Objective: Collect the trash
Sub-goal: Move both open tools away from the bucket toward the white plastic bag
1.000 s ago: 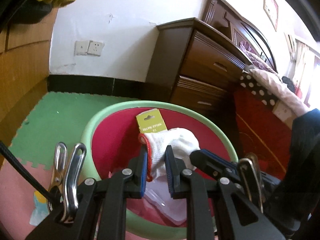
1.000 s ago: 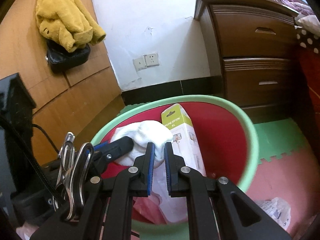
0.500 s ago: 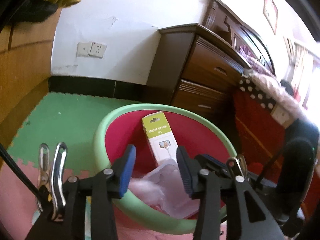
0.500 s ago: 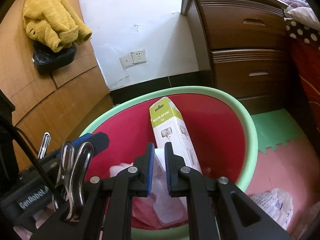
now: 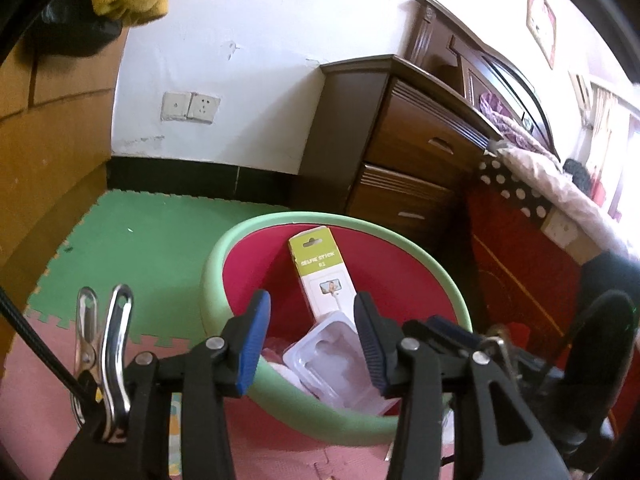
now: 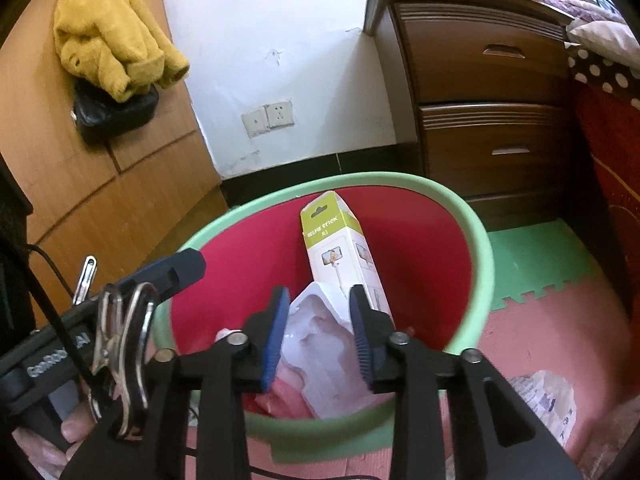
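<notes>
Crumpled wrapper (image 6: 544,400) on foam mat (image 6: 560,320), beside bin (image 6: 480,240).

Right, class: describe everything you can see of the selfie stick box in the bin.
The selfie stick box is a tall, slim cardboard carton, white with a lime-green top band and hang tab, printed SELFIE STICK, with a picture of a phone on a stick. It stands tilted inside the bin, its top leaning toward the red inner wall just below the green rim. Its lower end is hidden behind a clear plastic tray. No gripper touches it.
</notes>
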The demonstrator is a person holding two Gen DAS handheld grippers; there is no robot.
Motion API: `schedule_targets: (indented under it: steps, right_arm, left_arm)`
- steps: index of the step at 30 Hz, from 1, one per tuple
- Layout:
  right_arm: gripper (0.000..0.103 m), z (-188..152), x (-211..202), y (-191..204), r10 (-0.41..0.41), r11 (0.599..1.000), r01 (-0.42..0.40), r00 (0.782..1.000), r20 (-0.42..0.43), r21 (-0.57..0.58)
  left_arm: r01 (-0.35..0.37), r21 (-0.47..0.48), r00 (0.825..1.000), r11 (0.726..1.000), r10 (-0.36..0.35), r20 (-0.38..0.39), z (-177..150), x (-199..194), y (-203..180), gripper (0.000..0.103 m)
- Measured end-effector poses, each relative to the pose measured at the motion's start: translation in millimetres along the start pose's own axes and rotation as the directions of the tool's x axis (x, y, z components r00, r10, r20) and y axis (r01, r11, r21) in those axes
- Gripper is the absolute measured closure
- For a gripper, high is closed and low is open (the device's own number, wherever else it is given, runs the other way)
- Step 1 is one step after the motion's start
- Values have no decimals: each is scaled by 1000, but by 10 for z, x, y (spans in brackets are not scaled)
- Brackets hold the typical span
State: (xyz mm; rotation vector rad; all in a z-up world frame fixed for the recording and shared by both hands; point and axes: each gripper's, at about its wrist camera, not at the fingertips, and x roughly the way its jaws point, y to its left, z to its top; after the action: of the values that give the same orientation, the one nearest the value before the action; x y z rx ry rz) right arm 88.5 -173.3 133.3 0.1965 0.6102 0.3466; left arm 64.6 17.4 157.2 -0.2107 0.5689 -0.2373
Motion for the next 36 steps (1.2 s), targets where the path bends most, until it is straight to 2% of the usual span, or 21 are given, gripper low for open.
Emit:
schedule_targets:
  steps: [10, 20, 29, 36]
  right_arm:
    - [68, -94, -597, 65, 12, 998, -10, 999, 34, -63]
    - [67, -363, -1117, -42, 4, 999, -2, 999, 41, -34]
    - [67, -728, -1348, -218, -9, 1000, 9, 1000, 7, 3]
    - [67, -1039, -1403, -494, -33, 998, 35, 999, -38, 51]
  left_arm:
    - [-5, 63, 1000, 998, 7, -27, -259, -435, -346, 57]
    - [-18, -6, 990, 1000, 17, -144, -641, -642, -403, 57]
    - [-43, -8, 981, 999, 40, -188, -827, -753, -509, 57]
    - [-45, 4, 961, 999, 45, -272, -1092, -605, -672, 57]
